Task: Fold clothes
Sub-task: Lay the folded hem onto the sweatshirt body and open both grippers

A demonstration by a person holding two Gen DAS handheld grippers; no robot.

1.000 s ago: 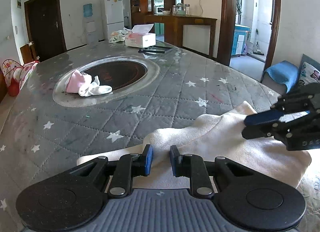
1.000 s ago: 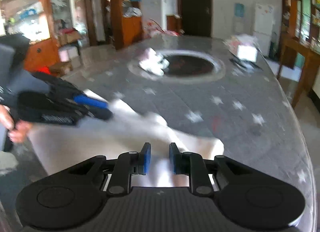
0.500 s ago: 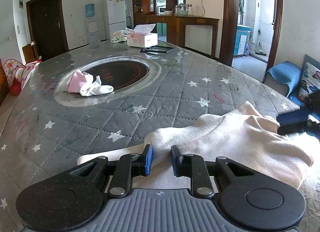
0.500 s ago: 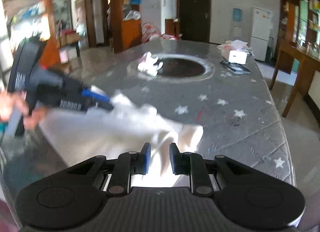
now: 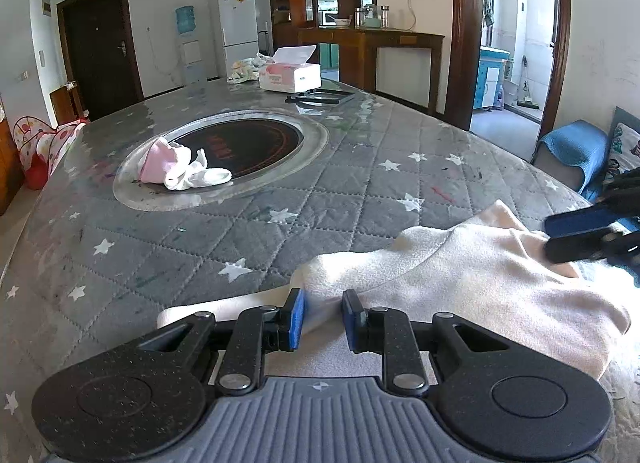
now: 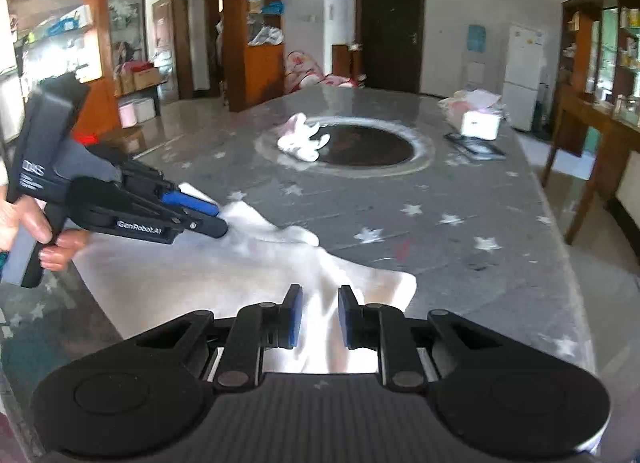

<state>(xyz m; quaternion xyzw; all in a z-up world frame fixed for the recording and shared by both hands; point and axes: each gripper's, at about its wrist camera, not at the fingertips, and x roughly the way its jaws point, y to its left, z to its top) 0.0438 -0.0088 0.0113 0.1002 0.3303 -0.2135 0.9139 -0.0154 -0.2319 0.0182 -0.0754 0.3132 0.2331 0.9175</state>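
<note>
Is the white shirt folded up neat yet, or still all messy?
Still messy. The cream garment lies rumpled and partly doubled over on the grey star-patterned table cover, with uneven edges and a wrinkled ridge.

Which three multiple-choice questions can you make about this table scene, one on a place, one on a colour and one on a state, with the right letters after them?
1. Where does the small pink and white cloth lie?
A. on the rim of the round plate in the table
B. on the tissue box
C. on the floor

2. What colour are the pads on the fingers of the left tool?
A. red
B. blue
C. yellow

3. How does the cream garment lie?
A. neatly folded in a square
B. hanging from a chair
C. rumpled on the table, not yet folded

Answers:
1 A, it rests at the edge of the round plate.
2 B, both pads show blue.
3 C, it lies in loose folds between the left tool and the right tool.
</note>
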